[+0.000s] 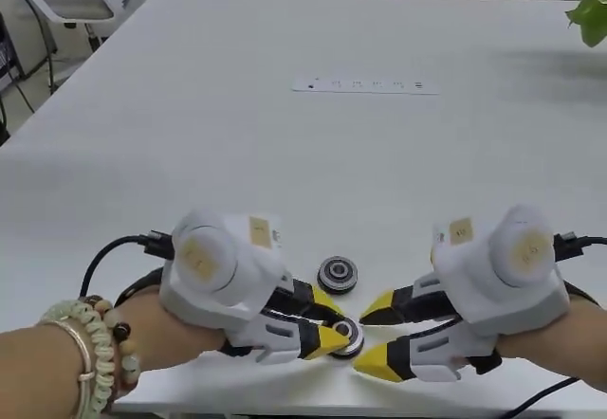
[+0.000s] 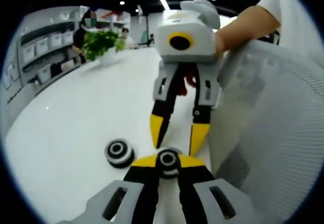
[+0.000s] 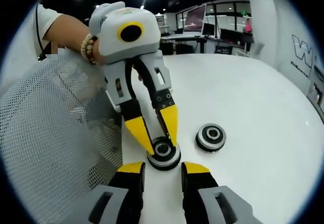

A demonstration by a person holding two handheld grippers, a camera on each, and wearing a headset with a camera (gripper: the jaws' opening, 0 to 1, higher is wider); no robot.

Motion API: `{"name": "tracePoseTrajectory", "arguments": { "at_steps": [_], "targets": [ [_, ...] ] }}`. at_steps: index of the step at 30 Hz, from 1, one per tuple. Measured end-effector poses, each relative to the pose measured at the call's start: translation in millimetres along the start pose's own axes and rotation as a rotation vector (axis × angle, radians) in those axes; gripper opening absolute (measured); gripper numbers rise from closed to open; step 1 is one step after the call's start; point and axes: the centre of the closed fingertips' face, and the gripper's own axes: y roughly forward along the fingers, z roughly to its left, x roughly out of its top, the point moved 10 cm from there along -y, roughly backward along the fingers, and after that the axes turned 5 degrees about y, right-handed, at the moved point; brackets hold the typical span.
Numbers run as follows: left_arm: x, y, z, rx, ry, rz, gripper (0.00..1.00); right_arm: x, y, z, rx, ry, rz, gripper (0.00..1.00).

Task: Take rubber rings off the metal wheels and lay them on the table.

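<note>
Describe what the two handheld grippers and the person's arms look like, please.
Both the left gripper and right gripper have rounded white housings with a pale yellow disc, black jaw arms and yellow pointed tips. A black cable leaves each. The left wrist wears bead bracelets; the sleeves are short and white.

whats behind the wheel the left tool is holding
In the head view a second wheel lies on the table just behind it, apart. The left tool covers part of the held wheel.
</note>
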Motion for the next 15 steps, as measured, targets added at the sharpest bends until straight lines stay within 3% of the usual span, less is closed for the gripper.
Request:
{"name": "tracePoseTrajectory", "arguments": {
  "at_steps": [4,15],
  "targets": [
    [-0.3,-1.4,-1.3,0.009,-0.008,-0.010,0.14,0.4,1.3,-2.7,-0.005,0.033,-0.021,0.25],
    [-4.0,-3.2,-3.6,0.020,-0.031,-0.052,0.14,0.0,1.7,-1.1,0.010,0.017,-0.015,0.21]
  ]
}}
